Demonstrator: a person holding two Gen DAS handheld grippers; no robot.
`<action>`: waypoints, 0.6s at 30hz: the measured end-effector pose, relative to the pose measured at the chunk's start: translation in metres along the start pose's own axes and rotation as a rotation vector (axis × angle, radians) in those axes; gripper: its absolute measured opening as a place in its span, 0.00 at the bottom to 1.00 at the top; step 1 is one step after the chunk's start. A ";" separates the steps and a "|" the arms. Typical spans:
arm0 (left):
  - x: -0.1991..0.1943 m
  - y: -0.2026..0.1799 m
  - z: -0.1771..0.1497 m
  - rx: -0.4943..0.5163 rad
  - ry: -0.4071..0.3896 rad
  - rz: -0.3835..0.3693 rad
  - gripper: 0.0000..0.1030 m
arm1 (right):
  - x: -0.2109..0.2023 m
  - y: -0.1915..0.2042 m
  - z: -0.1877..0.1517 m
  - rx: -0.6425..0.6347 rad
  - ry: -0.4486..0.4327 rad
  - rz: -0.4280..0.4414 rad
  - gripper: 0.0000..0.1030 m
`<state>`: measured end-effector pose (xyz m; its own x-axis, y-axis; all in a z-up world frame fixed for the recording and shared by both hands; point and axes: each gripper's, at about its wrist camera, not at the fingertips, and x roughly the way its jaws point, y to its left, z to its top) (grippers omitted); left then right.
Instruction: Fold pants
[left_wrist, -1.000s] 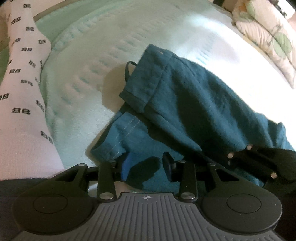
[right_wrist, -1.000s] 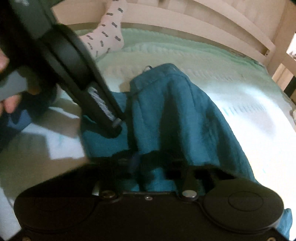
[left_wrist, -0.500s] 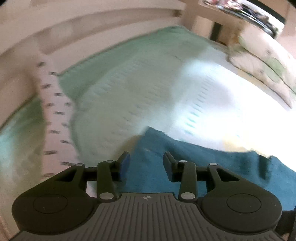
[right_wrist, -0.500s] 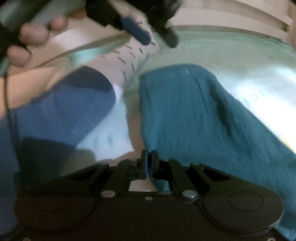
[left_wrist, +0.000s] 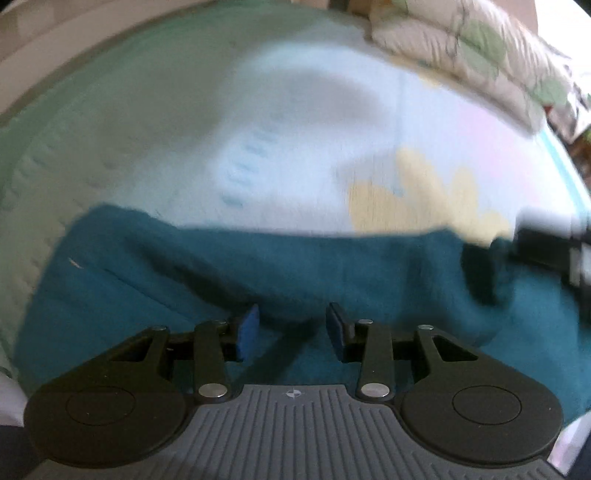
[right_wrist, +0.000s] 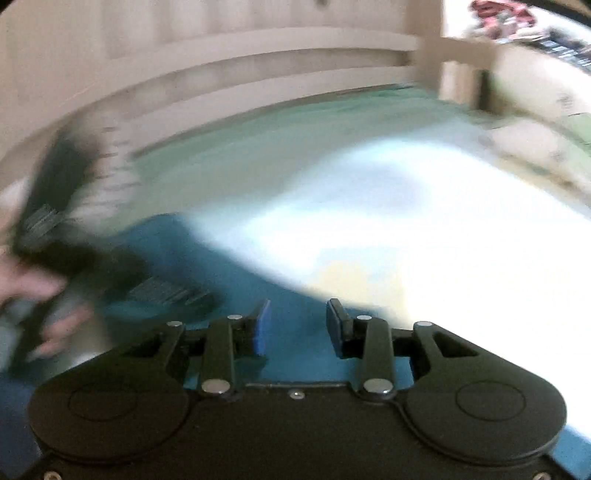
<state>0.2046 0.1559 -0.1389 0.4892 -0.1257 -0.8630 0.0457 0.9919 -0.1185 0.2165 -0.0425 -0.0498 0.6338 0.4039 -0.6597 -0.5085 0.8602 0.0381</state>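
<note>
From the left wrist camera I see the teal pants (left_wrist: 280, 280) lying flat across the near part of the bed (left_wrist: 177, 122), spread from the left edge of the view to the right. My left gripper (left_wrist: 291, 326) hangs just above the cloth with its 2 fingers set wide apart and nothing between the blue pads (left_wrist: 248, 330). At the far right of this view a dark blurred shape reaches in over the pants; I take it for my other tool, but the blur is too strong to be sure. A floral pillow (left_wrist: 476, 48) lies at the far right corner of the bed.

From the right wrist camera, my right gripper (right_wrist: 298, 325) also has its 2 fingers wide, empty, over the pants (right_wrist: 295, 339), which run from near centre toward the left. On the left the left gripper (right_wrist: 110, 269) shows as a dark smear with my hand (right_wrist: 33, 291) on it. A pale wooden bed rail (right_wrist: 258, 62) curves along the far side.
</note>
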 end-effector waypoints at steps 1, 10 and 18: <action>0.006 -0.002 -0.005 0.011 0.020 0.011 0.38 | 0.011 -0.008 0.002 0.004 0.024 -0.016 0.44; 0.009 -0.006 -0.030 0.029 -0.048 0.034 0.41 | 0.037 -0.022 -0.037 0.001 0.262 0.082 0.44; 0.006 -0.009 -0.028 0.036 -0.057 0.039 0.41 | 0.042 -0.028 -0.018 0.015 0.171 0.048 0.44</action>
<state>0.1830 0.1459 -0.1570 0.5401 -0.0863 -0.8372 0.0561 0.9962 -0.0666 0.2470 -0.0556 -0.0919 0.4999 0.3864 -0.7751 -0.5258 0.8465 0.0829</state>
